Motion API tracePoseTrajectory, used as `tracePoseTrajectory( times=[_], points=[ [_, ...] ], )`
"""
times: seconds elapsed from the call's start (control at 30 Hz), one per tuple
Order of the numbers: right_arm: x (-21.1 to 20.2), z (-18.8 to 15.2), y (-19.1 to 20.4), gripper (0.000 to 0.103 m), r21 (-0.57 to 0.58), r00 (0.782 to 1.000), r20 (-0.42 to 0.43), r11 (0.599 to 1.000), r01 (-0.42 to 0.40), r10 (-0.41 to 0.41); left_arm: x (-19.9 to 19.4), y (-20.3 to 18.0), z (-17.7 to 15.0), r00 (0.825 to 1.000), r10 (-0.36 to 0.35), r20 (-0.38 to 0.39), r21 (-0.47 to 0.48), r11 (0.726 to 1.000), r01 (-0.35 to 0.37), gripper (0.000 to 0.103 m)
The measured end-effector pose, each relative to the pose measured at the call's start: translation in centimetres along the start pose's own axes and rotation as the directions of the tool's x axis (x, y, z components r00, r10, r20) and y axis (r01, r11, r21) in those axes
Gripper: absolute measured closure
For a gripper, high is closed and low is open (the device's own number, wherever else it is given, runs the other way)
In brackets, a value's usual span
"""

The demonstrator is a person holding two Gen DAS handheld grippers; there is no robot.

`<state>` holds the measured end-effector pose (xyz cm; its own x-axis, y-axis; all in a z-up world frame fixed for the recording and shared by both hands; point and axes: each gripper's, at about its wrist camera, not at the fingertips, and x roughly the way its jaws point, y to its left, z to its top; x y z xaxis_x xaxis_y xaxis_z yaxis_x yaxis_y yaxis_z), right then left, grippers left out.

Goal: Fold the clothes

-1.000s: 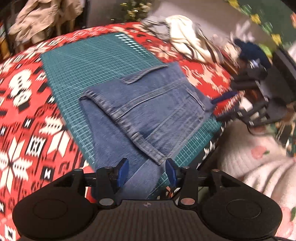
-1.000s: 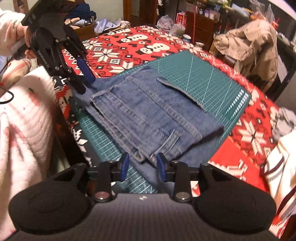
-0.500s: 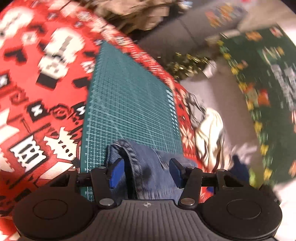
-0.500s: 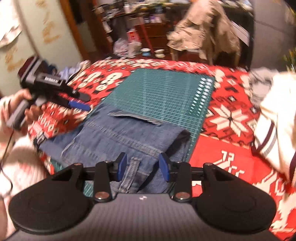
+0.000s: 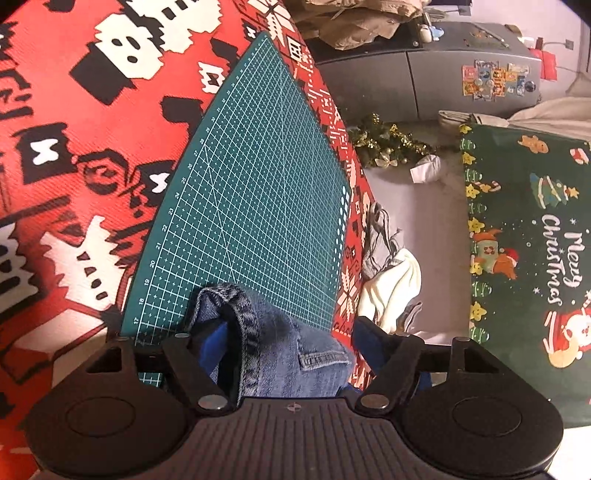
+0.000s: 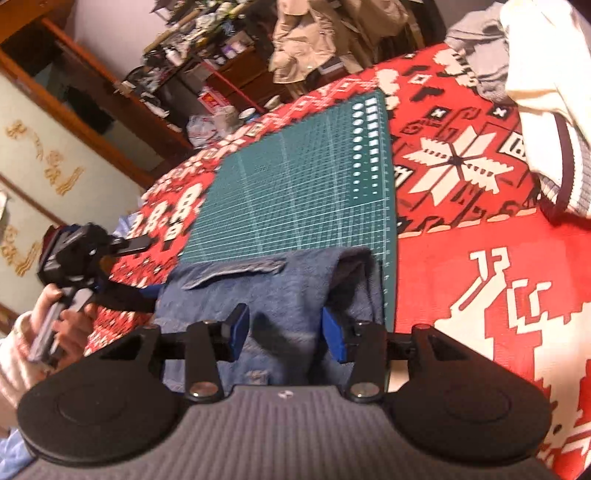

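Folded blue jeans [image 5: 280, 339] lie at the near end of a green cutting mat [image 5: 251, 206]. My left gripper [image 5: 295, 343] straddles a folded hem corner of the denim. Its jaws are opening: the left pad is tucked behind the hem and the right finger stands clear of the cloth. In the right wrist view the jeans [image 6: 266, 284] spread across the mat [image 6: 303, 192]. My right gripper [image 6: 286, 330] hovers low over their near edge, its jaws also opening and neither blue pad pressing the denim. The left gripper [image 6: 147, 266], held by a hand, is at the jeans' left edge.
A red patterned cloth [image 6: 480, 258] covers the table around the mat. A heap of white and grey clothes [image 6: 535, 74] lies at the far right corner. Beyond the table are a beige coat [image 6: 314, 33], cluttered shelves and a green Christmas rug [image 5: 528, 240] on the floor.
Both grippers have rolled and come down closer over the jeans, and both pairs of jaws stand wider. The left one has swung from the jeans' long side to a folded corner.
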<state>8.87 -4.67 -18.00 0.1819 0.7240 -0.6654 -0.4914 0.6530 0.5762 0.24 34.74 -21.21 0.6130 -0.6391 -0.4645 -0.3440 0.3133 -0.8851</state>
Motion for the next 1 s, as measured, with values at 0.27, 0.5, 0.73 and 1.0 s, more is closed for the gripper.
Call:
tracePoseTrajectory(
  times=[0.27, 0.5, 0.73, 1.0],
  points=[
    [2.1, 0.1, -0.1, 0.054, 0.018, 1.000, 0.010, 1.000, 0.011, -0.011, 0.1, 0.6, -0.2, 0.999, -0.040, 0.017, -0.057, 0.998, 0.041, 0.032],
    [3.1, 0.0, 1.0, 0.059, -0.081, 1.000, -0.018, 0.996, 0.024, -0.025, -0.3, 1.1, -0.5, 0.996, -0.057, 0.069, -0.090, 0.994, 0.063, 0.041],
    [2.5, -0.3, 1.2, 0.064, -0.148, 0.998, -0.038, 0.988, 0.046, -0.052, -2.2, 2.1, -0.3, 0.964, -0.068, 0.256, -0.087, 0.992, 0.093, 0.063],
    [2.4, -0.1, 0.9, 0.065, -0.138, 0.998, -0.042, 0.990, 0.039, -0.045, -2.9, 0.2, -0.4, 0.975, -0.008, 0.224, 0.017, 1.000, 0.004, 0.062]
  ],
)
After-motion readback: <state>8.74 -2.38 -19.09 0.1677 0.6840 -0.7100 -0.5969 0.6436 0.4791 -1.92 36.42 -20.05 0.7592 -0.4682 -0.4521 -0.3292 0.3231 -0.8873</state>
